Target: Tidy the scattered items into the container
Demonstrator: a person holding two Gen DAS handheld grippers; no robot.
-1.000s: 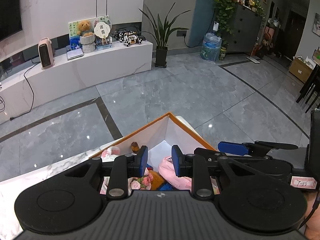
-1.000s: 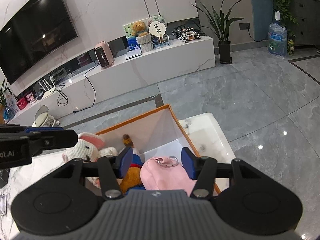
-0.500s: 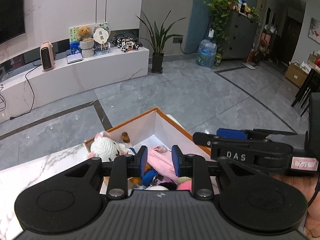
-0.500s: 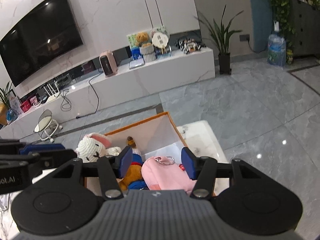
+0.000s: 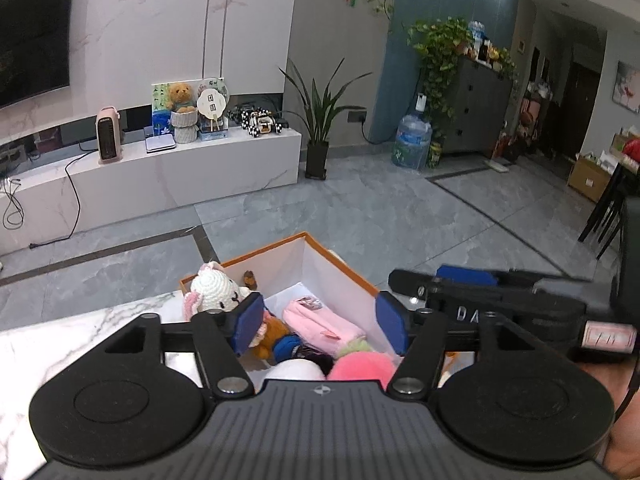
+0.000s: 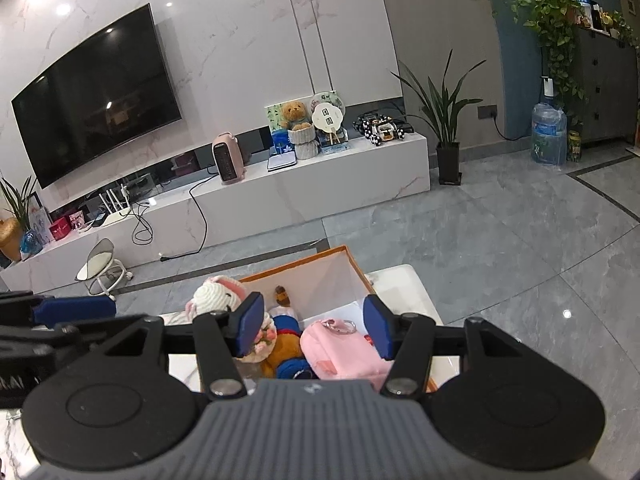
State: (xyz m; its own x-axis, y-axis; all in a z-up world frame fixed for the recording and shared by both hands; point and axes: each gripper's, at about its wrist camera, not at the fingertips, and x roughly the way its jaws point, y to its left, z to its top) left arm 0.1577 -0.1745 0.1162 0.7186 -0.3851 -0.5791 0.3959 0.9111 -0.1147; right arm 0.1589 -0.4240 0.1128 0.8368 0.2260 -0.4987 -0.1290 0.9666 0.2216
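Container (image 5: 340, 276): orange-rimmed box with white inner walls, standing on the marble tabletop (image 5: 60, 344), its far corner toward 12 o'clock.

Contents, as far as seen:
- white crocheted bunny (image 5: 216, 290), at 10 o'clock, head above the rim;
- brown plush bear in blue (image 6: 286, 344), near the centre;
- pink pouch with a metal ring (image 6: 344, 350), at 2 o'clock from the bear, lying flat;
- pink pompom (image 5: 362, 364) and a white rounded item (image 5: 298, 370), at 6 o'clock, partly hidden.

Left gripper (image 5: 320, 326): above the box, fingers spread apart, nothing between them.
Right gripper (image 6: 314, 326): above the box, fingers likewise parted and empty.

Loose items: none visible on the stretches of tabletop that show; much of it lies hidden beneath the grippers.

Progress, by judgement: the tidying looks finished or nearly so. What remains, if anything, is a check of the hidden tabletop for strays.
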